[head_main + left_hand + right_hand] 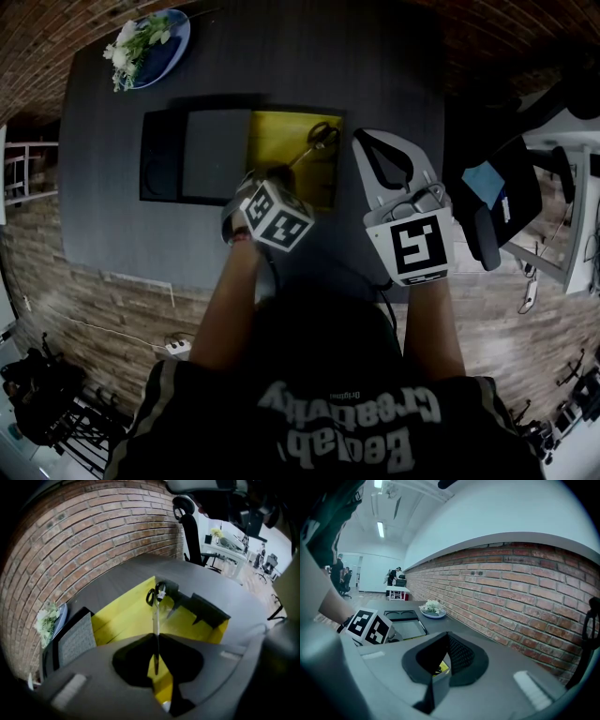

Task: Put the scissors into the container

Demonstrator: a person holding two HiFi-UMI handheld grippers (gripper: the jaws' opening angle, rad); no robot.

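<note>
**Left claw and scissors.** I am keeping my left claw (154,643) clenched on the scissors (156,613). It is pinching the slim, closed metal blades edge-on between its dark pads. The black loop handles are pointing away, over the open container (119,618). This is a rectangular box with a smooth yellow interior and dark walls, sitting on the matte grey desk (375,75).

**Right claw.** My right claw (447,641) is hovering beside the container, closed on nothing, one pad showing a meshed texture.
</note>
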